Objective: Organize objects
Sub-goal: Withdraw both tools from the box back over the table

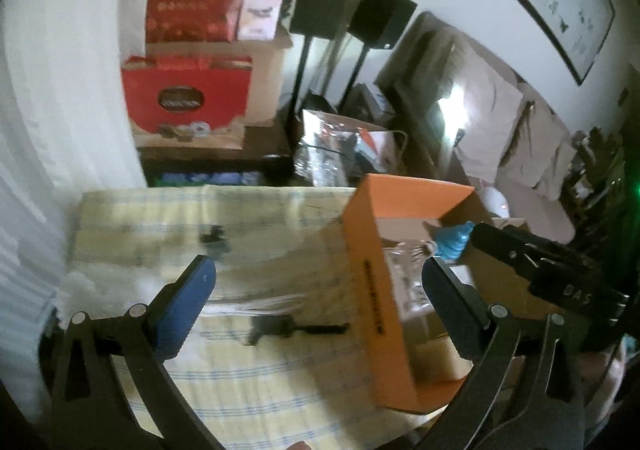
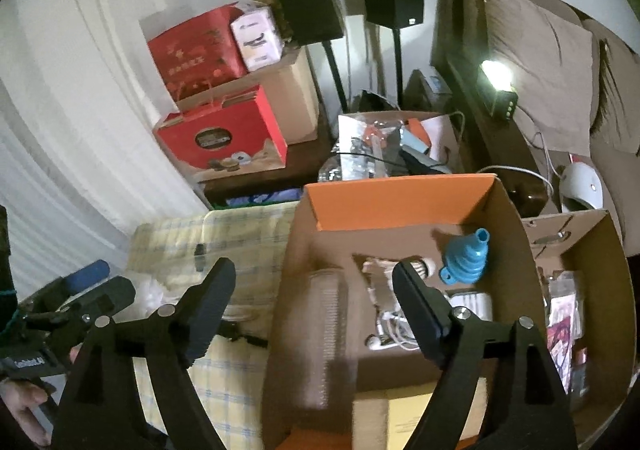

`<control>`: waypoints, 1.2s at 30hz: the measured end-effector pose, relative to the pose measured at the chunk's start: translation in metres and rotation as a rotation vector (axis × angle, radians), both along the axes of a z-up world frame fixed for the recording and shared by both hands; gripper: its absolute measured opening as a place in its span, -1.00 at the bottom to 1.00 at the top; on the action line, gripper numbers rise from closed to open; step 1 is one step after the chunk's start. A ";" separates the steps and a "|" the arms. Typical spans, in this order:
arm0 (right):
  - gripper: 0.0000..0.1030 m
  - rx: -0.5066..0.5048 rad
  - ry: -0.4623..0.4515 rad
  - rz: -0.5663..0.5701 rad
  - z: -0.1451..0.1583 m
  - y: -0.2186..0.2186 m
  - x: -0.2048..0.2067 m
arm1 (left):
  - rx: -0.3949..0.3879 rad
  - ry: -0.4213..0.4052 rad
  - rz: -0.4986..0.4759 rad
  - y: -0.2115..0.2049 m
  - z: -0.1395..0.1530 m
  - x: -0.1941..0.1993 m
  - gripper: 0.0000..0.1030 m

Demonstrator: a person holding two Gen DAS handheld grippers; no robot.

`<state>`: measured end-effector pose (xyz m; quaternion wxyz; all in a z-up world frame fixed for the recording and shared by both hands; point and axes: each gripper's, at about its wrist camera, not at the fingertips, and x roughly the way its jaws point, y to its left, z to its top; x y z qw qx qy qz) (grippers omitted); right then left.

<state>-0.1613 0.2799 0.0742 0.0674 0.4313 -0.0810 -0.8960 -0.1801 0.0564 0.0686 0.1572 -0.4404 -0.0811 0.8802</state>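
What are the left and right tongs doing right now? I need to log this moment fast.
Left tongs: open, nothing between the pads, over the yellow checked cloth.
Right tongs: open, empty, at the orange cardboard box.

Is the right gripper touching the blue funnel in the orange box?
Apart. In the right wrist view the right gripper stands open and empty, and brown box floor shows between its nearer finger and the blue funnel in the orange box.

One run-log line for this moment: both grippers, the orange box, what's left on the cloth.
left gripper: open, empty | right gripper: open, empty | orange box: holds blue funnel | checked cloth: small black item remains
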 end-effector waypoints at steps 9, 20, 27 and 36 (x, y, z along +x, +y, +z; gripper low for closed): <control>0.62 0.041 0.006 0.056 0.001 -0.039 0.005 | -0.035 0.002 0.021 -0.028 0.002 0.006 1.00; 0.62 0.026 -0.016 0.151 -0.014 -0.083 -0.005 | -0.032 -0.035 0.076 -0.077 -0.014 0.000 1.00; 0.62 0.010 -0.056 0.192 -0.035 -0.111 -0.017 | -0.015 -0.069 0.095 -0.100 -0.034 -0.009 1.00; 0.58 0.000 -0.096 0.240 -0.059 -0.129 -0.025 | 0.016 -0.106 0.103 -0.124 -0.067 -0.005 0.99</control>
